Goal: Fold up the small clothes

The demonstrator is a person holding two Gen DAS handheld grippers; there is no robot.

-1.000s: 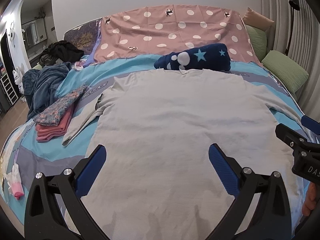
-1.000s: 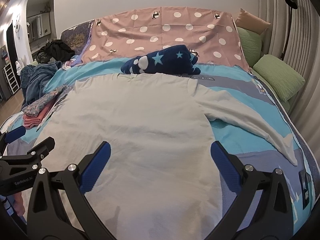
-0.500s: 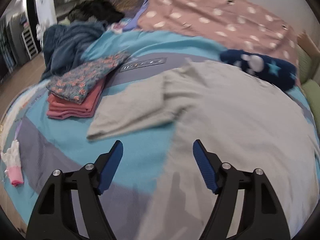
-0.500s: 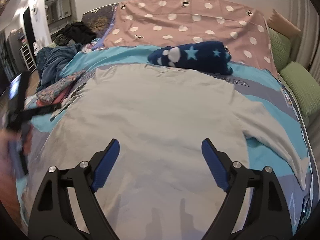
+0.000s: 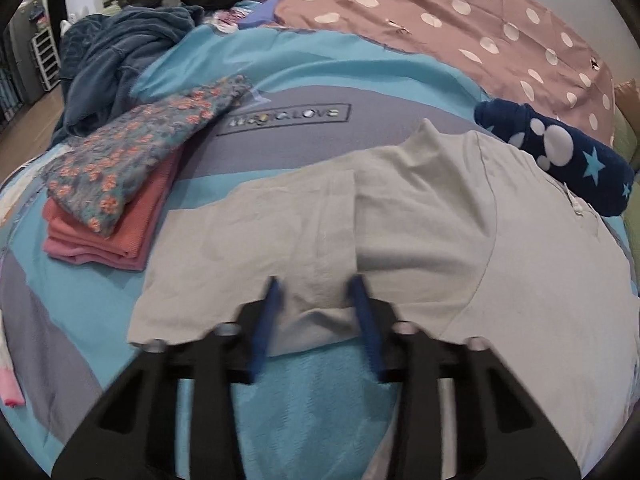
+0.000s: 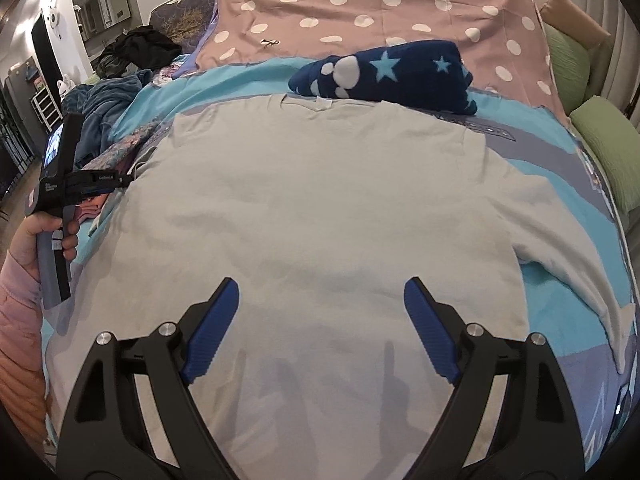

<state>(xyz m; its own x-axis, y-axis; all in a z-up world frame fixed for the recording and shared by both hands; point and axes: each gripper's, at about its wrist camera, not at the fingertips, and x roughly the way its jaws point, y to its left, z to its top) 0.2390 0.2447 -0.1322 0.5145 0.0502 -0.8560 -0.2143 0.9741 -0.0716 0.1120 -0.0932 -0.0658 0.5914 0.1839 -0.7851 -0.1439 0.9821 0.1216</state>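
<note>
A light grey long-sleeved shirt (image 6: 320,208) lies flat on the bed, collar at the far end. Its left sleeve (image 5: 256,248) lies folded out to the side in the left wrist view. My left gripper (image 5: 316,292) sits over the lower edge of that sleeve, its blue fingers partly closed with sleeve cloth between them; the view is blurred. It also shows in the right wrist view (image 6: 104,184), held by a hand. My right gripper (image 6: 320,300) is open and empty above the shirt's lower body. The right sleeve (image 6: 580,264) lies stretched out toward the bed's right edge.
A folded stack of floral and pink clothes (image 5: 120,184) lies left of the sleeve. A navy star-patterned blanket (image 6: 392,76) lies beyond the collar. A dark blue heap (image 5: 120,64) is at the far left. Green pillows (image 6: 604,148) line the right side.
My left gripper has swung left from over the shirt's body to the left sleeve, dropped onto its edge, and its fingers have narrowed. My right gripper has shifted slightly and stays open.
</note>
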